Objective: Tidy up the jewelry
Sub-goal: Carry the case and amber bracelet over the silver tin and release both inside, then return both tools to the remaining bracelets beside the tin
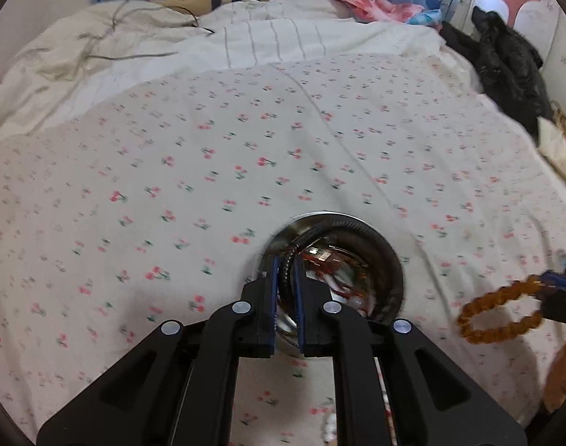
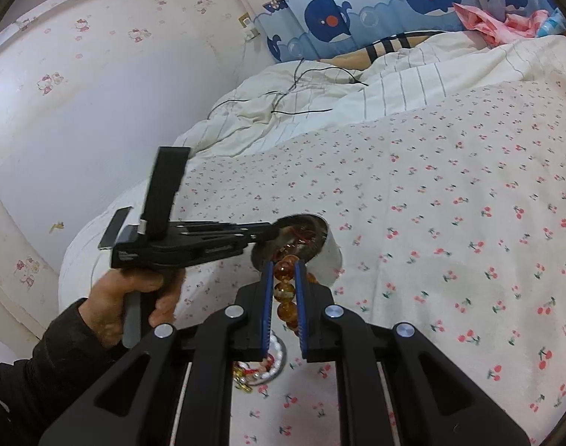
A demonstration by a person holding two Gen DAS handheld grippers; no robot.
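We read the right gripper as clamped on the amber bead bracelet, whose loop hangs just on the near side of the metal cup on the cherry-print sheet, so the drop lies ahead. The left gripper, nearly closed on a dark cord-like piece, sits over that cup, which holds reddish jewelry. Behind the cup towards us, a small dish holds pearls.

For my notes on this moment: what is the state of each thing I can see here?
Left tongs: shut on dark bracelet, over cup.
Right tongs: shut on amber bracelet, hanging clear of the bed.
Cup: on the bed, jewelry inside.
Dish: on the bed, holds pearls.
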